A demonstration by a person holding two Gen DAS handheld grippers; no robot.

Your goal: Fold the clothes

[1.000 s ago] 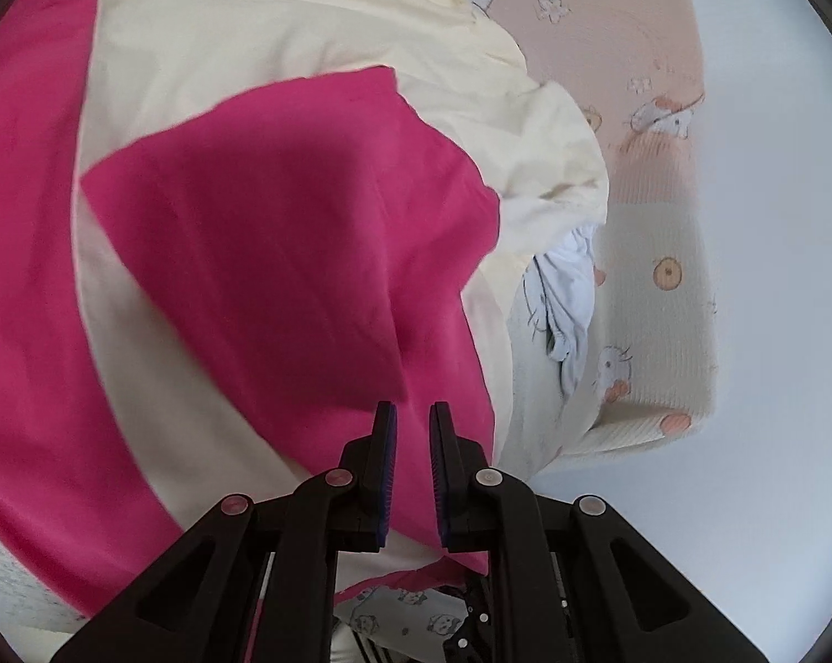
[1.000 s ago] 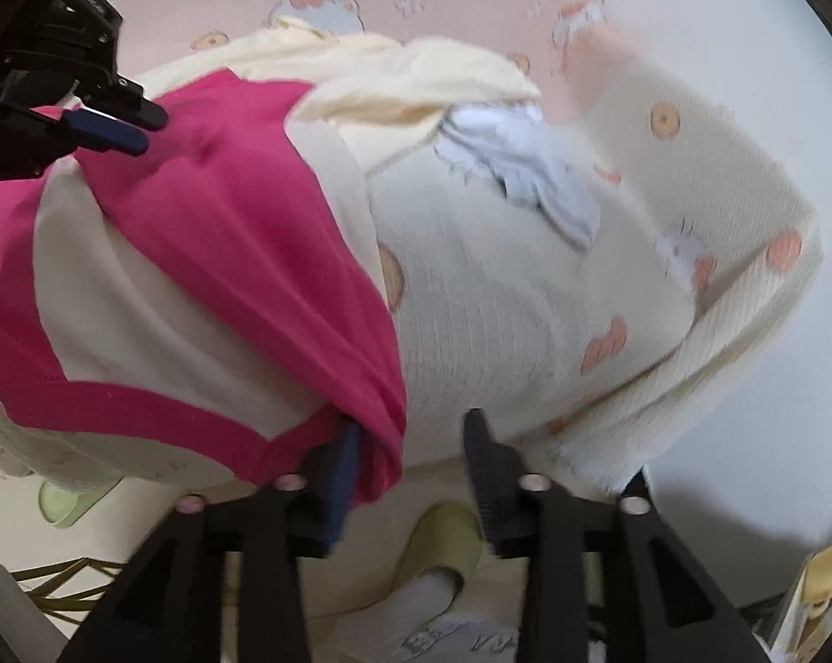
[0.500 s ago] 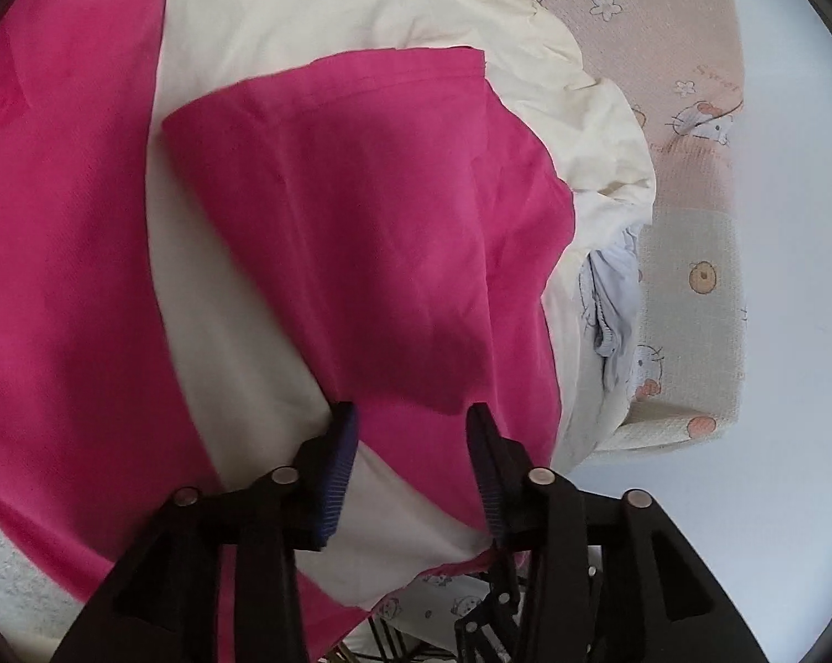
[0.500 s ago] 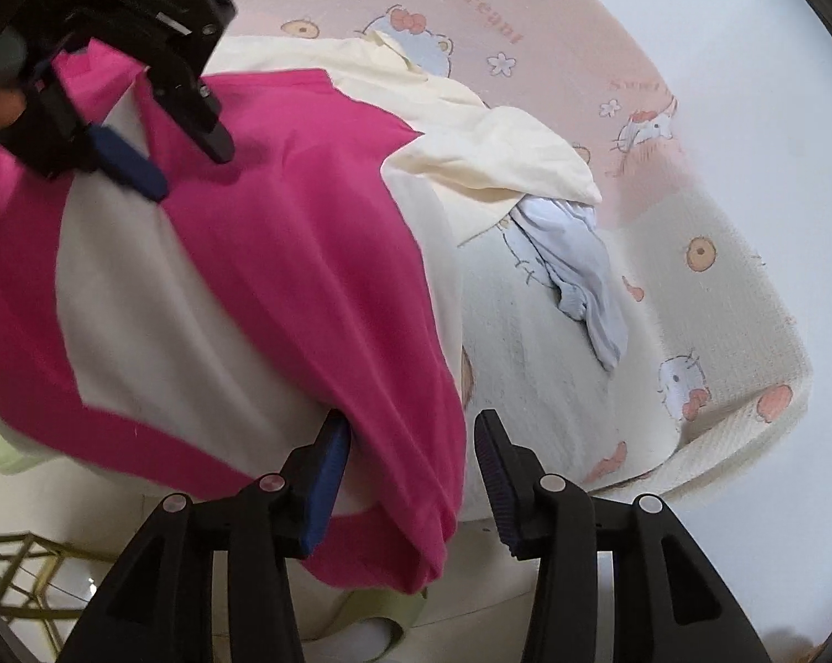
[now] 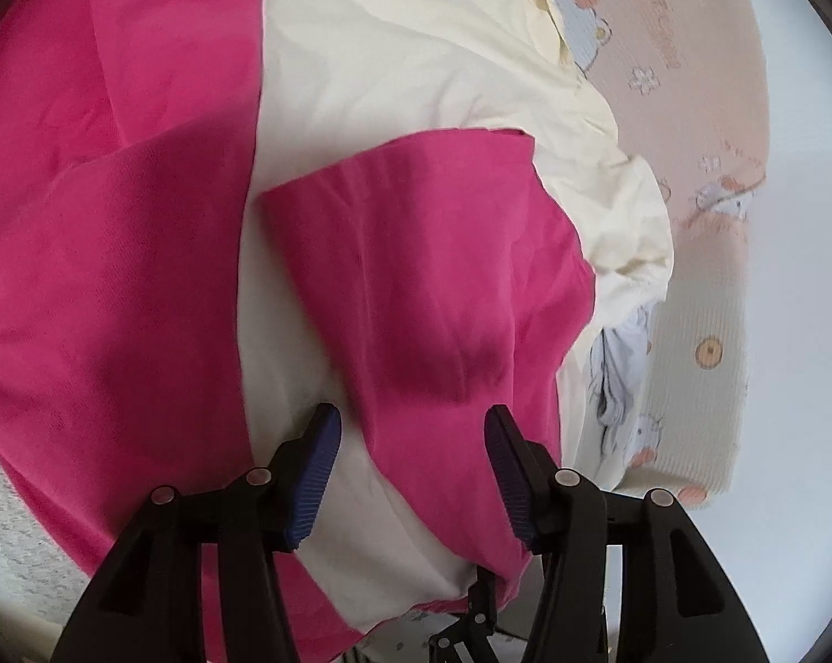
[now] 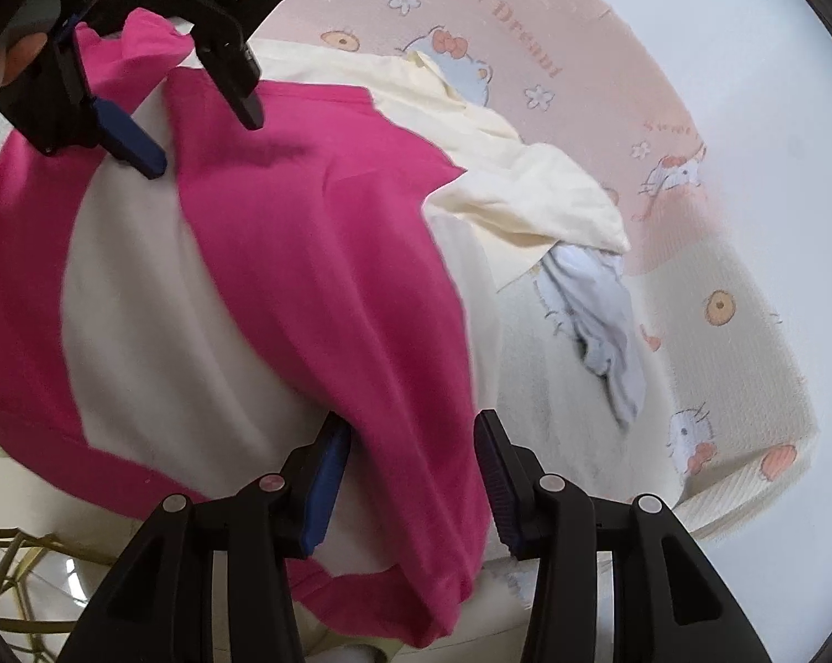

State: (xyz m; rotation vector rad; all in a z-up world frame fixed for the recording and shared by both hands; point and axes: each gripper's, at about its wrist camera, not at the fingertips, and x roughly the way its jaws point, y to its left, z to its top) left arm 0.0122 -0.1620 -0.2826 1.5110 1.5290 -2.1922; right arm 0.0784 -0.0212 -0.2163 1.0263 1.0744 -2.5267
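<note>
A pink and cream garment point(image 5: 427, 287) lies spread over the bed, its pink sleeve folded across the cream body. My left gripper point(image 5: 410, 431) is open just above that pink fold, nothing between its fingers. In the right wrist view the same garment point(image 6: 316, 254) drapes over the bed's near edge. My right gripper point(image 6: 413, 442) is open, its fingers either side of the hanging pink fold without pinching it. The left gripper point(image 6: 194, 127) shows at the top left, open over the garment.
A pale yellow garment point(image 6: 532, 204) and a small white-blue garment point(image 6: 598, 298) lie on the cartoon-print bed cover point(image 6: 720, 254) to the right. A white wall is beyond. The floor and a yellow wire frame point(image 6: 12, 569) show below the bed edge.
Both grippers have opened wider; the left was nearly shut a second ago. The pink sleeve now lies folded over the cream body, and both cameras have pulled back slightly.
</note>
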